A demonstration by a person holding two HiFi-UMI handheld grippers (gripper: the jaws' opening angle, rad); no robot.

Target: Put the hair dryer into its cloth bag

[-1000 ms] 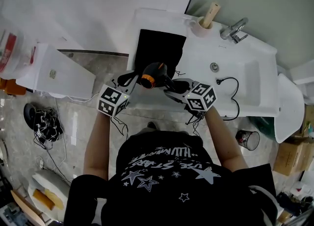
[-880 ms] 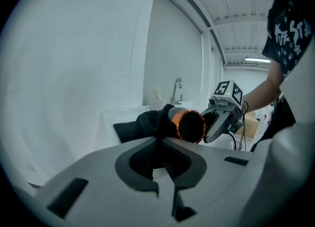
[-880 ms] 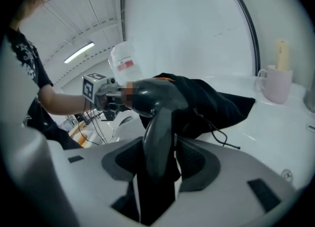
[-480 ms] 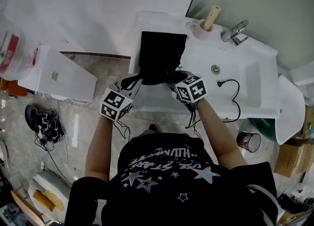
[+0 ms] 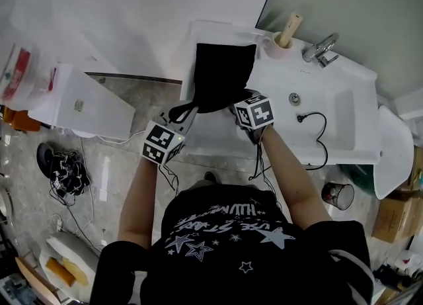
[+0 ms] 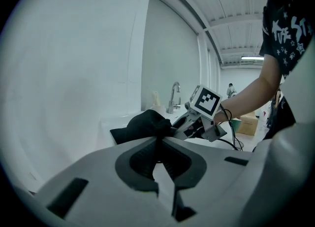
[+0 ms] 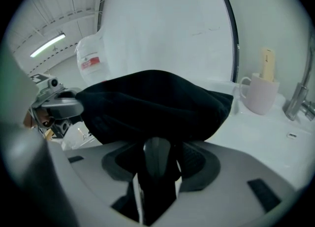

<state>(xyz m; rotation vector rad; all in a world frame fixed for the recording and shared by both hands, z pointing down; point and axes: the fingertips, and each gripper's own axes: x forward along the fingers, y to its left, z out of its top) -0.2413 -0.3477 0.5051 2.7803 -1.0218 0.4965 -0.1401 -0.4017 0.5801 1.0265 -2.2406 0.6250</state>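
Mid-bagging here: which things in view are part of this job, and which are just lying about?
Job: cloth bag; hair dryer, handle in the right gripper; left gripper on the bag's edge; black cord, possibly the dryer's.
Lying about: pink mug; faucet; waste bin; tangled cables.

1. Cloth bag [image 5: 221, 75]: plain black.
2. Counter [image 5: 215, 135]: white.
3. Left hand-held gripper [image 5: 186, 110] and right hand-held gripper [image 5: 236, 109]: white cubes with black square markers.
4. Hair dryer [image 7: 156, 158]: dark grey handle.
5. Mug [image 5: 272, 47]: pale pink.

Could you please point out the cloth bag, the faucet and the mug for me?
cloth bag [image 5: 221, 72], head view, flat upper panel.
faucet [image 5: 319, 49], head view, its spout.
mug [image 7: 261, 95], right gripper view, its side wall.
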